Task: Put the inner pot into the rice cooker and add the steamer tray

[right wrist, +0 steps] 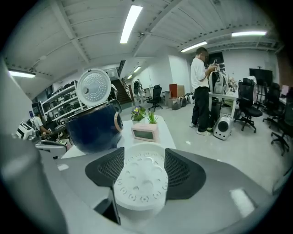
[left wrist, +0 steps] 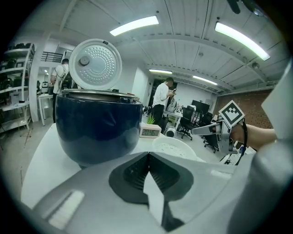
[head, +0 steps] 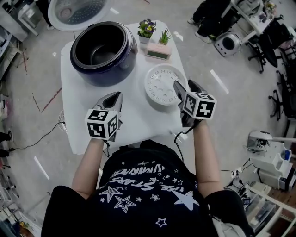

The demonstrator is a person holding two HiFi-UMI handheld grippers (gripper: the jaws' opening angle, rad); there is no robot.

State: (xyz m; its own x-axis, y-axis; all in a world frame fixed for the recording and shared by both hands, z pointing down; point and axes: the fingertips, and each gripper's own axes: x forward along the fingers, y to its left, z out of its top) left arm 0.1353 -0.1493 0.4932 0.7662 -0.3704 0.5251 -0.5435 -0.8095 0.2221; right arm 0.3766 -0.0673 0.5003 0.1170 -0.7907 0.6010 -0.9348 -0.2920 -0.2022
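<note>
The dark blue rice cooker [head: 104, 52] stands at the table's far left with its lid [head: 78, 11] tipped back; a dark inner pot [head: 98, 52] sits inside it, its metal rim [left wrist: 98, 93] showing. The white perforated steamer tray [head: 163, 84] lies on the table to the cooker's right. My right gripper [head: 183, 84] is open at the tray's right edge, and the tray [right wrist: 139, 180] shows between its pads [right wrist: 106, 168]; contact cannot be told. My left gripper [head: 114, 96] is shut and empty, in front of the cooker [left wrist: 98, 125].
A pink clock [head: 158, 51] and two small potted plants [head: 147, 28] stand at the back of the white table [head: 78, 106]. A person [right wrist: 201, 91] stands among office chairs beyond. Floor surrounds the small table on all sides.
</note>
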